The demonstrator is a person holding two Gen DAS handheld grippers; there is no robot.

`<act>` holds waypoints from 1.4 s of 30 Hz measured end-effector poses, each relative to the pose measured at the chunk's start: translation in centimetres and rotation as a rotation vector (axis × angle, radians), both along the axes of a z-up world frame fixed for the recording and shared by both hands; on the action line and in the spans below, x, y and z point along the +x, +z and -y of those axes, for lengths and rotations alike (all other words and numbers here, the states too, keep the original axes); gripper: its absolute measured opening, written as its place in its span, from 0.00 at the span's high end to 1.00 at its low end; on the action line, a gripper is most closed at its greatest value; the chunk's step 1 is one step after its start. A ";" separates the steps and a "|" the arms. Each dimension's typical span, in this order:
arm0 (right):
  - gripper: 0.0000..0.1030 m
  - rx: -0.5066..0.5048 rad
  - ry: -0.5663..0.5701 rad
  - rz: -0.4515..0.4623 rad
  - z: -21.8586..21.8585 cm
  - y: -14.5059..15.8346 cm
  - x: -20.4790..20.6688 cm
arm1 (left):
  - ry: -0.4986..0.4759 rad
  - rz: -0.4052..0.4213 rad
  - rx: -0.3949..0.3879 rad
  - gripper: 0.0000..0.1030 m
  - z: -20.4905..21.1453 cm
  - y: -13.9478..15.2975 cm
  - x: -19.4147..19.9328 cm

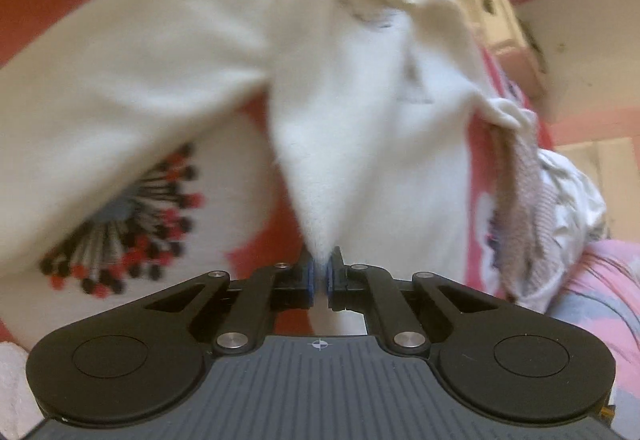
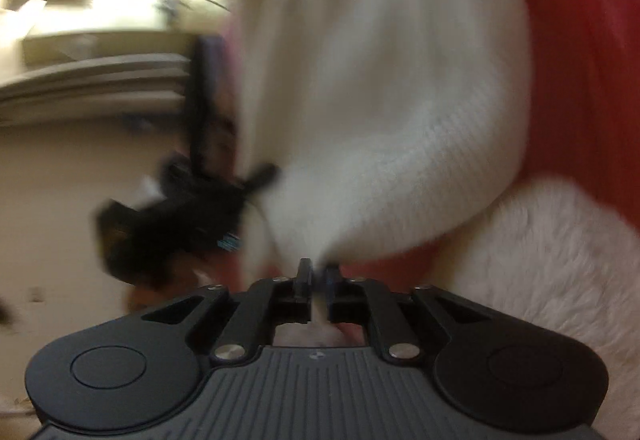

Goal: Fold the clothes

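Note:
A cream-white knit sweater (image 1: 200, 40) hangs lifted over a red cover (image 1: 48, 0). My left gripper (image 1: 319, 272) is shut on a pointed corner of the sweater, with the fabric pinched between the blue pads. In the right wrist view the same sweater (image 2: 400, 100) drapes down in a thick fold. My right gripper (image 2: 317, 276) is shut on its lower tip, and a strip of white cloth shows between the fingers. The other gripper's black body (image 2: 172, 216) appears blurred to the left, next to the sweater's edge.
The cover bears a white patch with a black-and-red starburst print (image 1: 132, 224). A grey-pink knit piece (image 1: 520, 208) and crumpled pale clothes (image 1: 572, 192) lie at the right. A beige cabinet (image 1: 500, 32) stands behind. A fluffy white area (image 2: 552, 272) lies beside red cloth (image 2: 580, 40).

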State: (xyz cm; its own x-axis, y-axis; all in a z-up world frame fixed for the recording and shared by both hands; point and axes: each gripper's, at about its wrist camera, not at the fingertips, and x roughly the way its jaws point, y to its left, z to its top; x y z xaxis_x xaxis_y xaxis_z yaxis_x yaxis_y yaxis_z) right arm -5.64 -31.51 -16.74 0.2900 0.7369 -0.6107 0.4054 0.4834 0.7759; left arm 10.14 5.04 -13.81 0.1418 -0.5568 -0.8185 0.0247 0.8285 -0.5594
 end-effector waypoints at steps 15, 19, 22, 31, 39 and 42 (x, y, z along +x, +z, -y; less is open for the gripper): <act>0.41 -0.262 -0.341 0.212 16.7 0.2 4.8 | -0.150 0.112 0.196 0.68 1.4 -2.0 -0.8; 0.48 -0.186 -0.316 0.133 16.4 -5.2 7.2 | -0.144 0.111 0.189 0.68 1.7 -2.3 -0.6; 0.67 -0.155 -0.228 0.120 13.1 -6.2 6.6 | -0.131 0.108 0.176 0.68 1.8 -2.7 -0.4; 0.89 -0.435 -0.318 0.328 18.2 4.8 4.3 | -0.195 0.145 0.089 0.64 3.4 -0.7 0.4; 0.76 -0.941 -0.144 0.082 18.8 0.5 8.9 | -0.145 0.119 0.090 0.62 3.2 -1.5 0.9; 0.53 -1.046 -0.191 0.078 18.6 0.2 8.2 | -0.092 0.127 0.097 0.60 2.4 -1.5 1.7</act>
State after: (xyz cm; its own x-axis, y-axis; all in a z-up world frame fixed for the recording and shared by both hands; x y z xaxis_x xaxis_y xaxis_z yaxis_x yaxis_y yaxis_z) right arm 2.59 -50.15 -16.58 0.4107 -0.2047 -0.8885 0.5120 0.8581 0.0390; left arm 11.85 2.61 -15.30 0.1994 -0.4915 -0.8477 0.1677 0.8694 -0.4647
